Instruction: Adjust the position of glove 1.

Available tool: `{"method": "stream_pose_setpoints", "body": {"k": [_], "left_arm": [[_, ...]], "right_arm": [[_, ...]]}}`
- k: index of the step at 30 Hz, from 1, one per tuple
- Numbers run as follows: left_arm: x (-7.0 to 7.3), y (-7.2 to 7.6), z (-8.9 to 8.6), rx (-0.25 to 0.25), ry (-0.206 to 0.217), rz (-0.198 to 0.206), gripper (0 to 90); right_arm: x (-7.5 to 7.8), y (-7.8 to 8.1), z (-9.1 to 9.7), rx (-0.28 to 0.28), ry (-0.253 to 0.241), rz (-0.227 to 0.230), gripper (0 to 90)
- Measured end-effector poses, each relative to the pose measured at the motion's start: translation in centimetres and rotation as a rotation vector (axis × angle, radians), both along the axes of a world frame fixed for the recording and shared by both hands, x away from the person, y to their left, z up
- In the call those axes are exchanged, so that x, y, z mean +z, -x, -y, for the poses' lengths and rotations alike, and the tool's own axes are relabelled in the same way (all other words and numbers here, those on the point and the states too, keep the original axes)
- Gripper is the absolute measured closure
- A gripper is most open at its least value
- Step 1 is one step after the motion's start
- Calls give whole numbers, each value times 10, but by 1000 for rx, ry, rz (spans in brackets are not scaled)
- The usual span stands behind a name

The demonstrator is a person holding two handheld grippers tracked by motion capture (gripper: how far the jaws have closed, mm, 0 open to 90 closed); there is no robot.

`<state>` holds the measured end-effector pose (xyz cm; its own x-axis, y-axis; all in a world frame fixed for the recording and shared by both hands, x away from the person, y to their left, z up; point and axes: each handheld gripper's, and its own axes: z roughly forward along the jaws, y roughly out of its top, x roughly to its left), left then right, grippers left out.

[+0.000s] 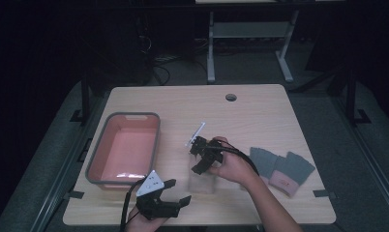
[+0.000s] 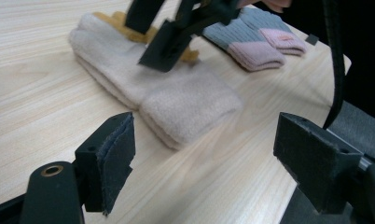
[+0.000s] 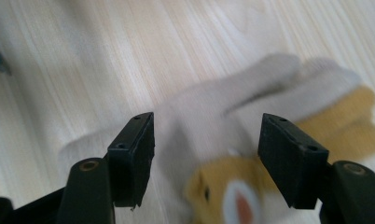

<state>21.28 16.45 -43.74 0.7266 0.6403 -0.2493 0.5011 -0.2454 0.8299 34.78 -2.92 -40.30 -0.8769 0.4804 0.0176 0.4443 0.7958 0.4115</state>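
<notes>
I hover my right gripper [image 3: 202,158], jaws spread and holding nothing, just above the cream glove [image 2: 167,93] lying flat mid-table, while my left gripper [image 2: 204,154] waits wide open near the table's front edge, ready to help.
</notes>
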Motion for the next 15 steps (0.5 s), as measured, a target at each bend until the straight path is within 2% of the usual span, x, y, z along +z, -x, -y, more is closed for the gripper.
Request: {"method": "stream_pose_setpoints", "body": {"k": [1,3,5,8,9,10,11,12,15], "left_arm": [[1,-2,1,5,3,-6,208],[4,-11,5,1,-9,-14,208],[6,-14,6,5,-14,-21,207],[8,-25,14,7,-30,-47,203],[8,-25,14,7,-30,-47,202],[9,-30,16,7,-34,-65,203],[9,-30,16,7,-34,-65,203],[8,-35,19,14,-28,-89,202],[7,-39,22,18,-24,-110,203]], "right_arm": [[1,1,4,-14,-14,5,357],[2,3,15,-63,-50,-14,357],[2,4,18,-77,-53,-14,357],[5,6,32,-128,-90,-12,357],[5,6,32,-128,-90,-12,357],[6,7,38,-161,-113,-20,357],[6,7,41,-177,-123,-25,359],[6,8,44,-192,-133,-29,365],[5,9,50,-217,-153,-48,373]]}}
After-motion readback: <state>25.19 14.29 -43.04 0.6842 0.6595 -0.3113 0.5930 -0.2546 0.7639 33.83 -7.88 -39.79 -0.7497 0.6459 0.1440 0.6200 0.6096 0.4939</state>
